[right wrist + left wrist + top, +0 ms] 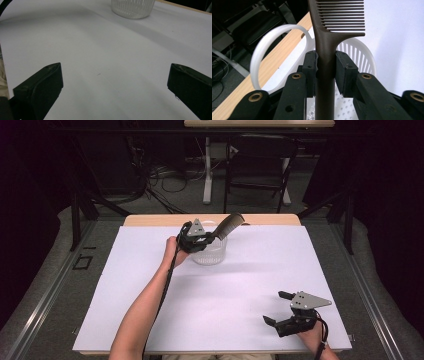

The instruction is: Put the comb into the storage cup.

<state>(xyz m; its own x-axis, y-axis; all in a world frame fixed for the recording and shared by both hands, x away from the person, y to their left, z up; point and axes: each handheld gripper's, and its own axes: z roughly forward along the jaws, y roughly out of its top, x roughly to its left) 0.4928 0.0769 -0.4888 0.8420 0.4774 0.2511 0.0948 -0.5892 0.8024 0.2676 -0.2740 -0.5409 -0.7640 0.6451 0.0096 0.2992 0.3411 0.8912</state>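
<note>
A dark brown comb (325, 45) is clamped by its handle between the pads of my left gripper (326, 67), with its teeth pointing away from me. In the high view the comb (229, 225) slants up and to the right above a white slotted basket (212, 254), and the left gripper (206, 239) hovers at the basket's rim. The basket (362, 60) with its hoop handle lies right under the jaws. My right gripper (278, 307) rests near the table's front right, jaws wide apart with nothing between them. Its own view shows the right gripper (115, 82) over bare white table, the basket (132, 8) far off.
A white sheet (240, 285) covers the table, with a wooden edge (150, 220) at the back. Beyond the table stand a dark chair (260, 165) and a desk leg, with cables on the floor.
</note>
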